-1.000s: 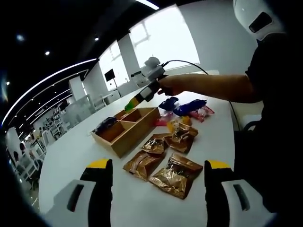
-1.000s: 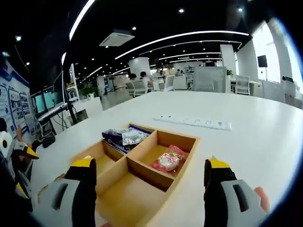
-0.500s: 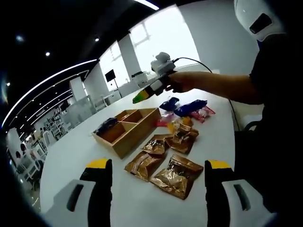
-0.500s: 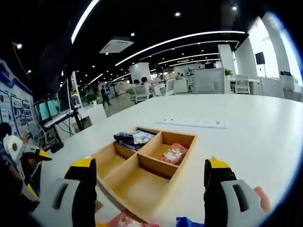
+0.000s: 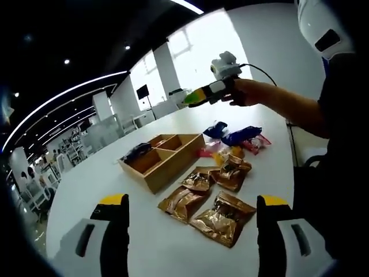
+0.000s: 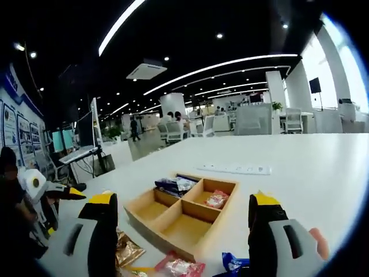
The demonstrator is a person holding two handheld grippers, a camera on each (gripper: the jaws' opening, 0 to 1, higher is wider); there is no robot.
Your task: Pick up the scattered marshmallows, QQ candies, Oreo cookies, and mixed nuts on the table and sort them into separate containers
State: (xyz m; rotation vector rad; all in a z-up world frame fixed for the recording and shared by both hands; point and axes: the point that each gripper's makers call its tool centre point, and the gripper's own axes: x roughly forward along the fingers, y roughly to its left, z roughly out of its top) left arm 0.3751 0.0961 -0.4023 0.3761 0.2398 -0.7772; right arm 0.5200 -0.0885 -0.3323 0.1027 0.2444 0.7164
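Note:
A wooden tray (image 5: 151, 168) (image 6: 173, 234) with four compartments lies on the white table (image 5: 86, 190). One compartment holds blue packets (image 6: 173, 184), another a pink packet (image 6: 217, 199). Several brown foil packets (image 5: 223, 212) lie in front of my left gripper (image 5: 191, 231), which is open and holds nothing. Blue packets (image 5: 239, 135), pink packets (image 5: 258, 143) and yellow ones (image 5: 220, 156) lie beyond them. My right gripper (image 6: 180, 231) is open and hangs high above the tray; in the left gripper view it appears as the right gripper (image 5: 199, 96) held up in a hand. A pink packet (image 6: 183, 268) and a blue packet (image 6: 233, 262) lie below it.
A white power strip (image 6: 235, 169) lies on the table beyond the tray. A person's arm (image 5: 288, 104) and dark torso stand at the table's right side. Office desks and chairs fill the background. My left gripper (image 6: 52, 193) shows at the left of the right gripper view.
The right gripper has risen and drawn back from the tray, leaving the pink packet in its compartment. The left gripper has barely moved.

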